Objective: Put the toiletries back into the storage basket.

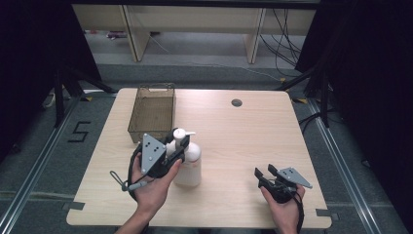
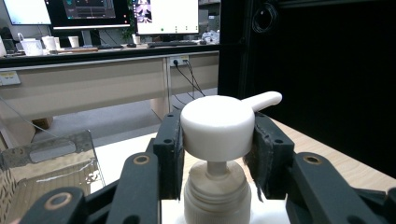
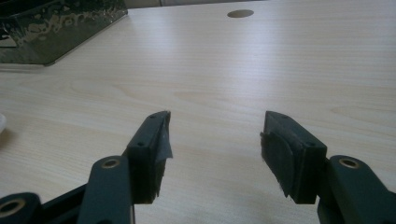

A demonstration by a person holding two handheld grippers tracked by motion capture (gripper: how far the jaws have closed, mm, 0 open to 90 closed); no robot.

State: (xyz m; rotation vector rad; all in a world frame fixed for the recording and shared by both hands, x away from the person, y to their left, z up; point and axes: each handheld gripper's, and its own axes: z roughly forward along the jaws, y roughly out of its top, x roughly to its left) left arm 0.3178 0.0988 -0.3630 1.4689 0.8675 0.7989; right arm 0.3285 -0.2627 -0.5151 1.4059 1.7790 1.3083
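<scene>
Light wood tabletop [image 1: 234, 146] is filling the work area, with dark curtains hanging on both sides and desks standing beyond the far edge. You are working with a white pump bottle [image 1: 188, 161] standing upright left of the table's centre. Your left gripper [image 1: 176, 144] is clamping the bottle's pump head [image 2: 218, 126]: in the left gripper view, both black pads [image 2: 173, 149] are pressing against opposite sides of the white cap, with the spout pointing toward 2 o'clock. A wire mesh basket [image 1: 152, 113] is sitting just beyond the bottle, at 11 o'clock from it. Your right gripper [image 1: 267, 172] is hovering low near the table's front right, at 3 o'clock from the bottle and well apart from it, its jaws standing wide with nothing between them. A round grommet hole [image 1: 236, 103] is lying at 1 o'clock from the bottle.
</scene>
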